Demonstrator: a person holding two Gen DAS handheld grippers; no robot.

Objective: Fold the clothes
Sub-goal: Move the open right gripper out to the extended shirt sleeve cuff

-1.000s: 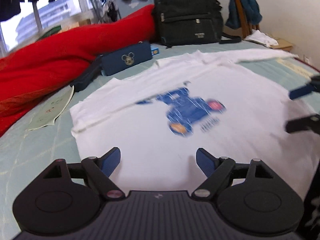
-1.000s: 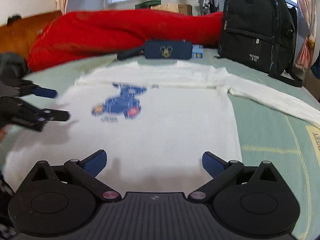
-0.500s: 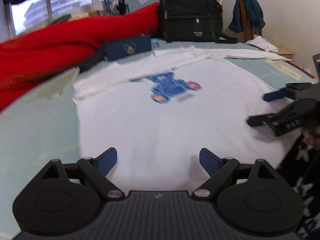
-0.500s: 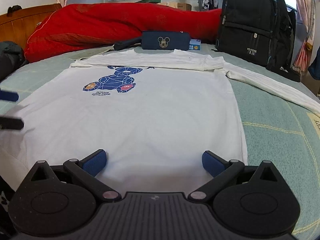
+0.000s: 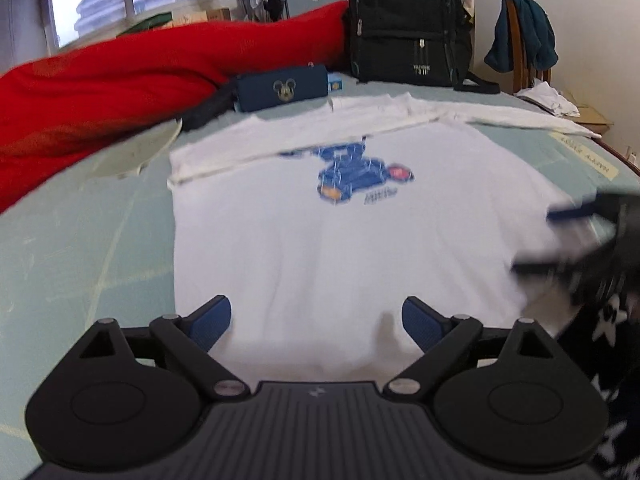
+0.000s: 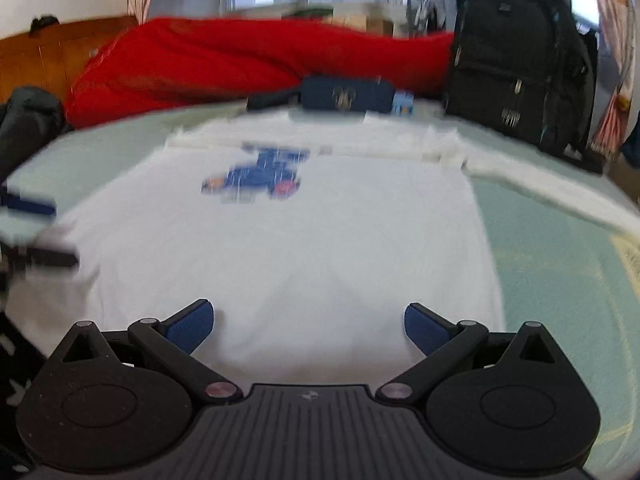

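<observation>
White long-sleeved shirt (image 5: 320,240) spread flat on the green bed (image 5: 80,240), collar end toward the black backpack (image 5: 404,24). Left gripper (image 5: 316,316) shifted sideways since a second ago, jaws opening, nothing between them. Right gripper (image 6: 308,322) spread wide, empty, over the hem. Probably lining up for a hem grasp.

Bulky red quilt (image 5: 120,80) along the far bedside, navy zip pouch (image 5: 282,88) against it, tall black backpack (image 5: 404,28) standing just right.
</observation>
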